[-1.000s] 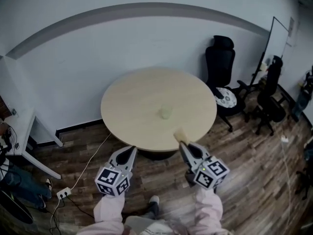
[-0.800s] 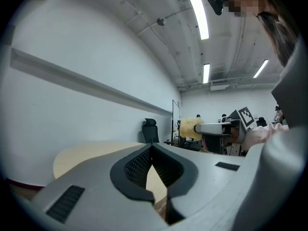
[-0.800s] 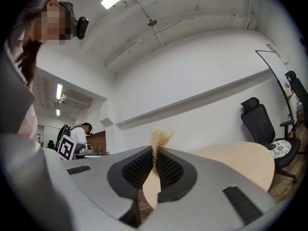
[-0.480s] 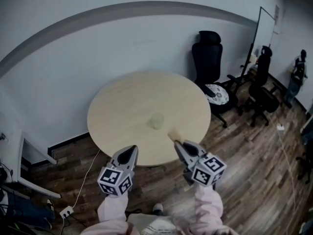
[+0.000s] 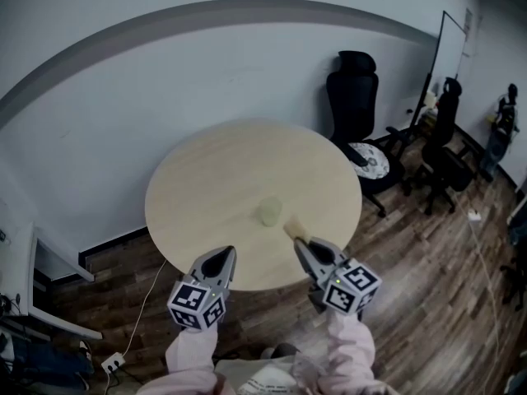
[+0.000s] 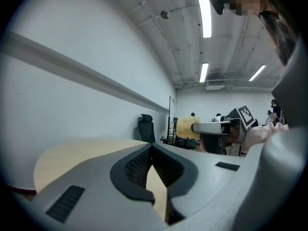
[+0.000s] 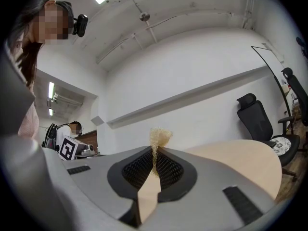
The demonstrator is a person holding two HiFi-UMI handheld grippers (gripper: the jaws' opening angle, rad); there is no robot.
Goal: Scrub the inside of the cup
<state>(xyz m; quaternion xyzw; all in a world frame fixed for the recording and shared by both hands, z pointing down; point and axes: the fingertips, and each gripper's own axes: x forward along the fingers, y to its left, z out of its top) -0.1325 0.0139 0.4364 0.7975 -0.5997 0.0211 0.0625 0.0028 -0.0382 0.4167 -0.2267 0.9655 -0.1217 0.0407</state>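
Observation:
A small pale cup [image 5: 268,211] stands upright on the round wooden table [image 5: 206,179], near its front edge. My right gripper [image 5: 302,243] is shut on a yellow sponge [image 5: 294,227] that sticks out past its tips, just right of the cup and apart from it. In the right gripper view the sponge [image 7: 159,137] is pinched between the closed jaws of the right gripper [image 7: 155,153]. My left gripper [image 5: 222,255] hovers at the table's front edge, left of the cup. In its own view the left gripper [image 6: 152,147] is shut with nothing held, and the sponge [image 6: 187,128] shows beyond.
A black office chair [image 5: 359,97] stands behind the table at the right, with another chair [image 5: 445,151] and a whiteboard [image 5: 449,52] further right. A person [image 5: 504,118] stands at the far right. A power strip [image 5: 111,360] and cable lie on the wooden floor at the left.
Both grippers have come forward to the table; their tips now reach over its front edge. The sponge is now close beside the cup.

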